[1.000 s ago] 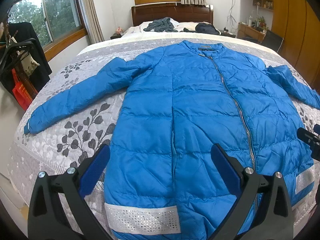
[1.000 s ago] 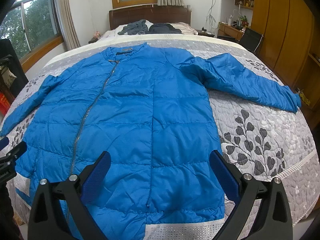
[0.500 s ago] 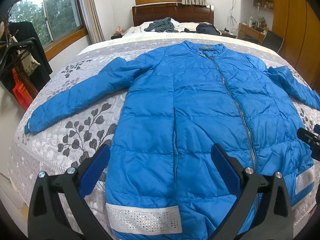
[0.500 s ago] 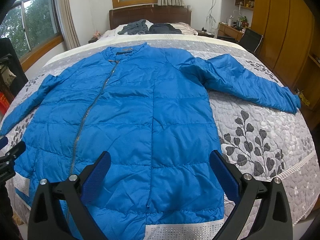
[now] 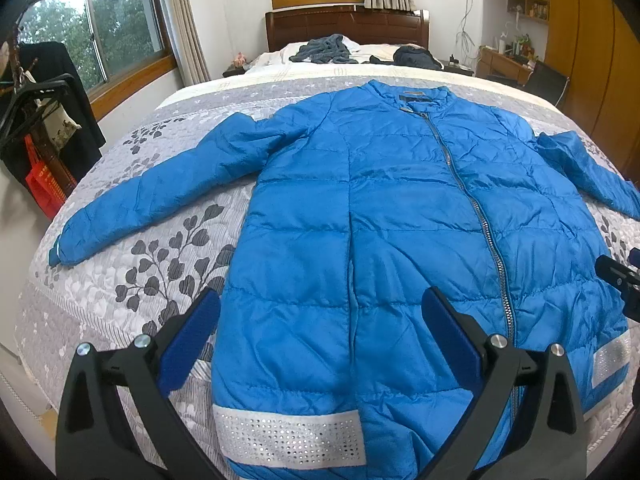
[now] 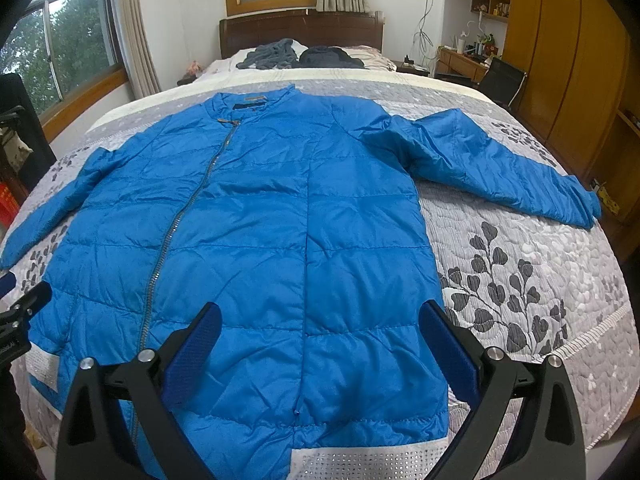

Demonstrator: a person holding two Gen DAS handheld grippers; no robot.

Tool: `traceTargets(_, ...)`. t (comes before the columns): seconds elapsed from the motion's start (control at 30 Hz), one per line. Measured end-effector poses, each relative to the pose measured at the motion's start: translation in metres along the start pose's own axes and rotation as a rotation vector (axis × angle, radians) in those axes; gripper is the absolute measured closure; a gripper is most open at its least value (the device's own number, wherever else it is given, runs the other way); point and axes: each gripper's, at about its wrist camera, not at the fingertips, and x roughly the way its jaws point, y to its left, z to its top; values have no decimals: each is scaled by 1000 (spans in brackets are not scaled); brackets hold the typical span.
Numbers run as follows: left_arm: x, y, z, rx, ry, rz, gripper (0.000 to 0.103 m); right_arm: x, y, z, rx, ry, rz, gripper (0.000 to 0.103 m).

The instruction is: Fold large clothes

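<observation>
Barely anything has shifted over the last second.

Left wrist view: the blue quilted puffer jacket (image 5: 360, 240) lies flat, front up, zipped, on the grey leaf-patterned bedspread (image 5: 152, 264), in the same spot as a second ago. The view has crept slightly so that the silver studded hem band (image 5: 288, 436) sits a touch higher in frame. The left claw (image 5: 320, 344) hangs above the hem, spread wide, holding nothing, apart from the fabric. The jacket's left-hand sleeve (image 5: 160, 200) runs out sideways and down toward the bed's edge. At the right margin a black piece of the other claw shows.

Right wrist view: the same jacket (image 6: 260, 240), unmoved. The right claw (image 6: 320, 348) is likewise spread wide and empty over the lower right panel, just above the hem band (image 6: 360, 460). The opposite sleeve (image 6: 500, 168) stretches out over the bedspread (image 6: 540, 280) toward the wooden wardrobe (image 6: 560, 60).

Reading: no grasp made, no fold begun; the task sits at its start, the claws settling before a first pick.

Orientation: long axis runs from hem, nearest the claws, to collar (image 5: 420, 92), which points at the dark wooden headboard (image 5: 348, 24). The metal zipper (image 6: 180, 220) follows that axis. Sleeves lie splayed across it, so I judge they want folding inward first.
</observation>
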Motion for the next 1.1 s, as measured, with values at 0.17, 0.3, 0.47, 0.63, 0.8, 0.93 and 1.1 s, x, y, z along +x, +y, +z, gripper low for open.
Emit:
traceTargets(0.17,0,0,0,0,0,0,3,0,0,0,0,0,0,4)
traceTargets(0.3,0,0,0,0,2,0,3,0,1,0,-1,0,0,4)
traceTargets(0.47,3,-1,0,4,8,-8,3,-1,0,1,-19,-15,-6,4)
traceTargets(0.63,13,-15,12,54,-16,-87,3,1,-20,7,23,-34,75,4)
traceTargets(0.8,29,-50,49,115,-8,-139,3,16,-81,30,155,8,98,4)
traceTargets(0.93,49,-81,83,106,22,-185,3,40,-162,55,308,58,67,4)
traceTargets(1.1,77,-117,121,84,56,-214,3,76,-269,79,482,123,-31,4)
